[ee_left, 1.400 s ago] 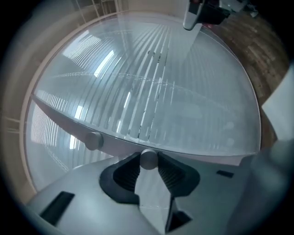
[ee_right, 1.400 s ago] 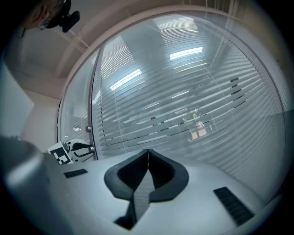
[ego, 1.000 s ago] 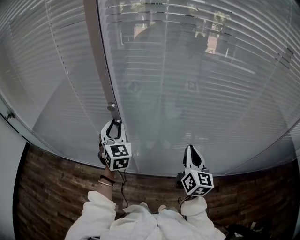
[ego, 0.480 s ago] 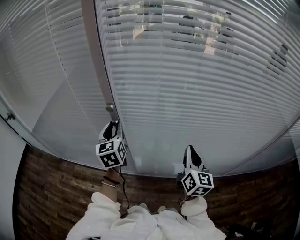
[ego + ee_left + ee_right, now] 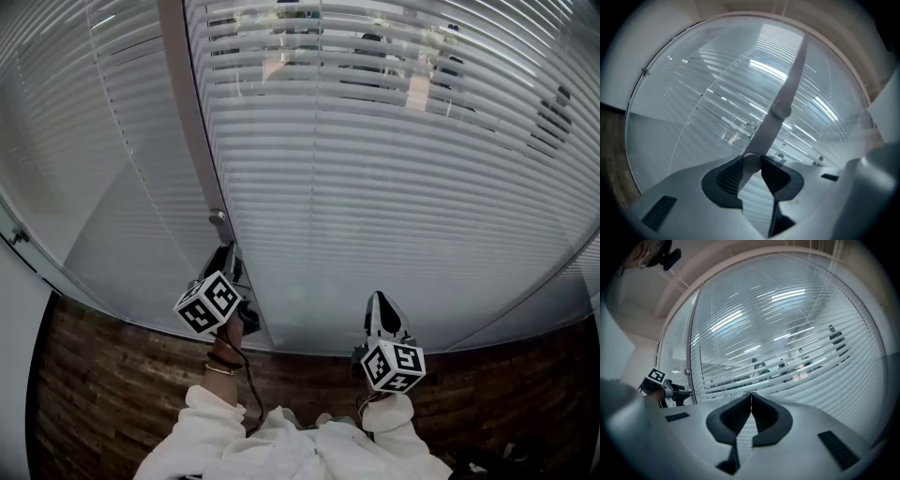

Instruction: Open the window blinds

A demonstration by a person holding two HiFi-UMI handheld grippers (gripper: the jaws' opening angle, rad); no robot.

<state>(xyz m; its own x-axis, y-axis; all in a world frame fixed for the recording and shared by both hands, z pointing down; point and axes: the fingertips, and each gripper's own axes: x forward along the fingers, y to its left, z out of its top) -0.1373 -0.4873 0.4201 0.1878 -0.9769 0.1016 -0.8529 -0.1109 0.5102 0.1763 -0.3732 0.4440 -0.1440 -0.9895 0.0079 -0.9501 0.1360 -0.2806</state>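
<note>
Glass-wall frame post (image 5: 192, 122) is carrying the tilt knob (image 5: 750, 162), which the left gripper (image 5: 226, 260) is clamping; the right gripper (image 5: 384, 316) is idling right of it, pinched empty; window blinds (image 5: 394, 187) right of the post are gapping only up top, likely partway open.

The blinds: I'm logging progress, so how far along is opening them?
Done: slats of the blinds near the top are tilted enough to show people beyond. In hand: the left gripper is clamped on the knob on the frame. Left: lower slats look nearly closed, so more turning seems needed.
</note>
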